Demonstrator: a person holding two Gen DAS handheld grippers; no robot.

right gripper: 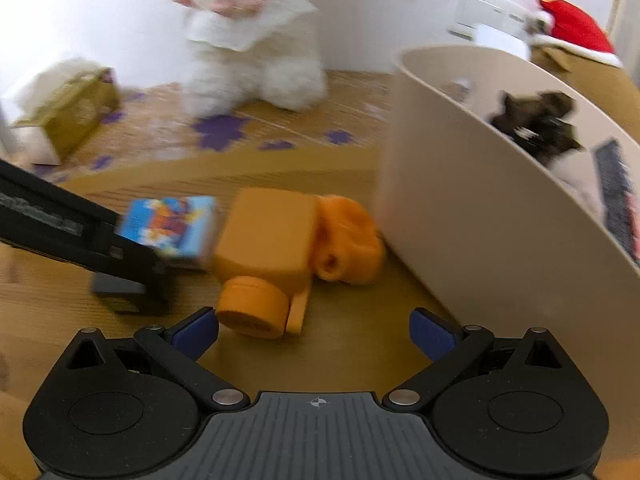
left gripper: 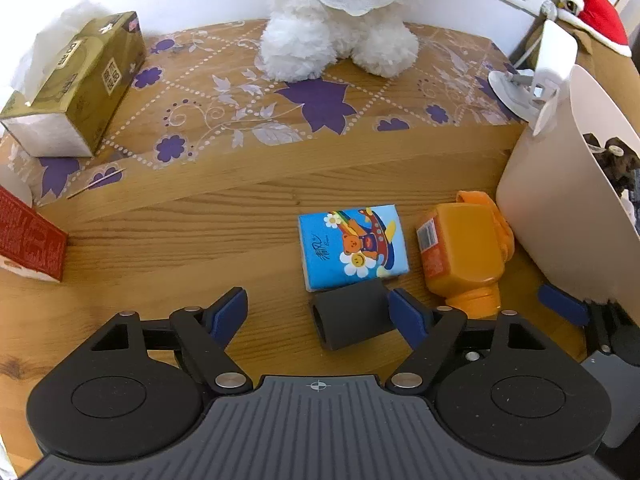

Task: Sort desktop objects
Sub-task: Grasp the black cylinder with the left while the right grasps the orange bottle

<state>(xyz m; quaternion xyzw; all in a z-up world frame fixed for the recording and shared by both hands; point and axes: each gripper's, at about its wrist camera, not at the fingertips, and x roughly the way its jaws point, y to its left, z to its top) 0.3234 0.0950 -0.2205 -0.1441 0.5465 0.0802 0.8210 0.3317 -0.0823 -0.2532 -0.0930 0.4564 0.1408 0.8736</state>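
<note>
The left gripper (left gripper: 318, 314) has its fingers wide apart, the dark grey block (left gripper: 351, 320) lying between them against the right finger, unclamped. The right gripper (right gripper: 314, 334) also stands apart, empty, just short of the orange bottle (right gripper: 266, 256). The blue tissue pack (left gripper: 352, 246) lies beside the bottle; the beige bin (left gripper: 560, 208) walls the right. Bare tabletop (left gripper: 180, 248) opens leftward.

Home desk: plush toy (left gripper: 340, 32), tissue box (left gripper: 76, 88)

The right gripper (right gripper: 314, 330) hangs with jaws apart just before the orange bottle (right gripper: 266, 248), beside the beige bin (right gripper: 460, 208).
</note>
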